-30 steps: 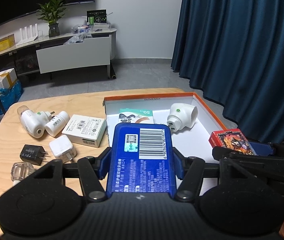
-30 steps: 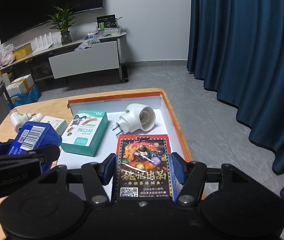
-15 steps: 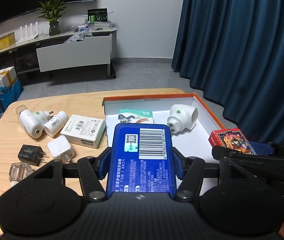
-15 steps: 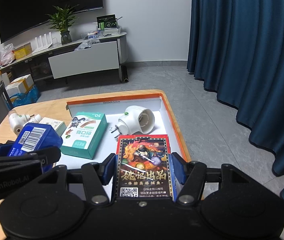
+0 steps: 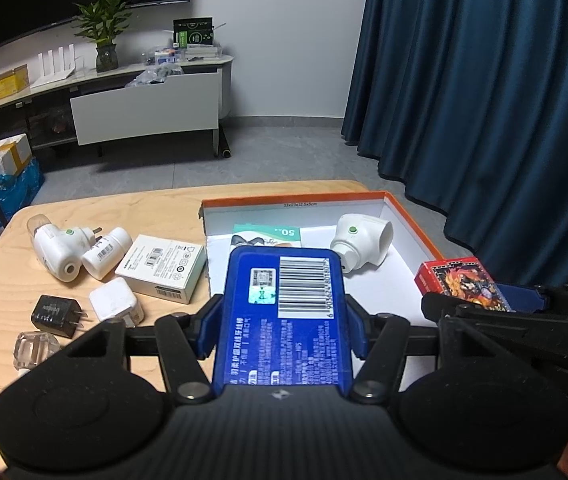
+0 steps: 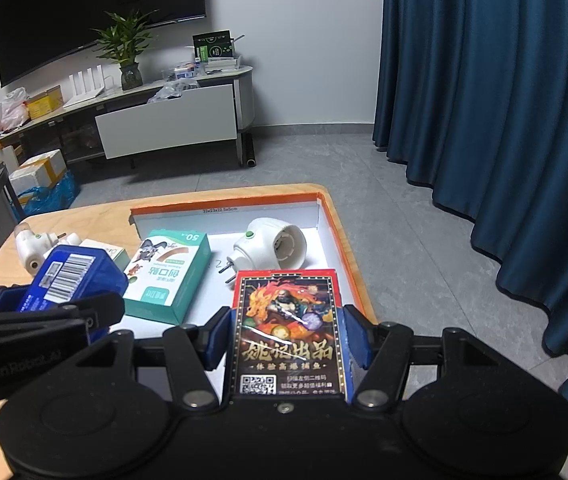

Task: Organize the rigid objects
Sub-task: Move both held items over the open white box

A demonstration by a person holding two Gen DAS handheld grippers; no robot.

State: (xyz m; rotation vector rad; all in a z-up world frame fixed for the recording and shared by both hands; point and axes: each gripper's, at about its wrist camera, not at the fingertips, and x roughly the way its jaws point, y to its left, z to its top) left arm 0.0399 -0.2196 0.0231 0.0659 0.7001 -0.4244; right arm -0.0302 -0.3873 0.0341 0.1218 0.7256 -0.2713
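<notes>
Nothing changes over the last second: we hold left gripper (image 5: pixel 281 320) clamped on the blue box (image 5: pixel 284 320) and right gripper (image 6: pixel 288 340) clamped on the red card box (image 6: pixel 288 332), both poised above the orange-rimmed tray (image 6: pixel 344 240), neither placed yet.

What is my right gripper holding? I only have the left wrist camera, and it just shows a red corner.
Observer: The right gripper is shut on a red card box, with one pad on each long side. There is a QR code at its near end.
Operator: My blue box hides a green box. Is that in the tray?
Observer: Yes. The green box lies flat inside the orange-edged tray, along its left side.
Operator: What is next to it?
Observer: A white plug-in device lies to its right with its prongs toward the green box. The two are apart, with bare tray floor between them.
</notes>
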